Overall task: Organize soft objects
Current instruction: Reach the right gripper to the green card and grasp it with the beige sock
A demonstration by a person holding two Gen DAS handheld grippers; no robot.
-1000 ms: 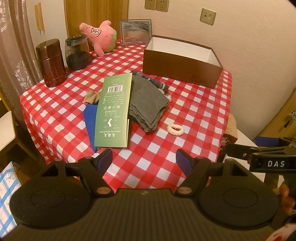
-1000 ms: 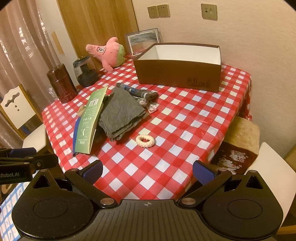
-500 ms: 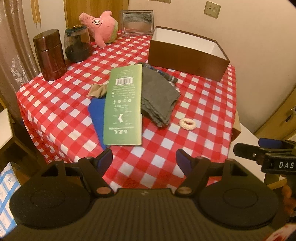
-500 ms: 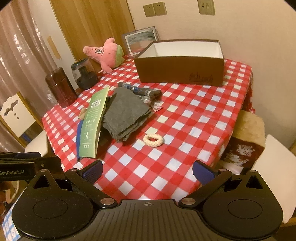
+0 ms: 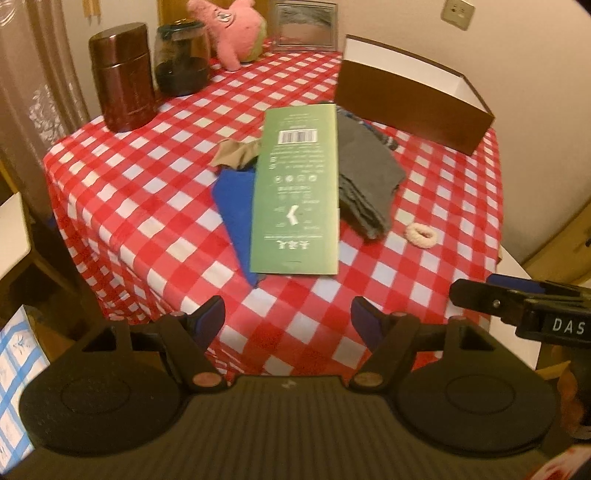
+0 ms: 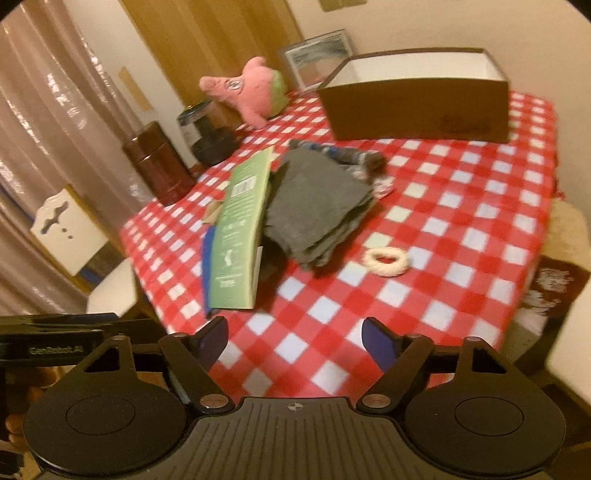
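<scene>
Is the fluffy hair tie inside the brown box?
No, the cream fluffy hair tie lies on the red-and-white checked tablecloth, well apart from the brown cardboard box.

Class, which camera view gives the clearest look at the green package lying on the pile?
The left wrist view: the green package faces it flat, barcode and print visible. The right wrist view shows it edge-on, foreshortened and blurred, propped against the grey cloth.

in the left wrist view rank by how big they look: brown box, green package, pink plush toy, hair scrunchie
1. green package, though it lies nearer the camera
2. brown box, close behind; order unsure
3. pink plush toy, far back and cut off
4. hair scrunchie
</scene>
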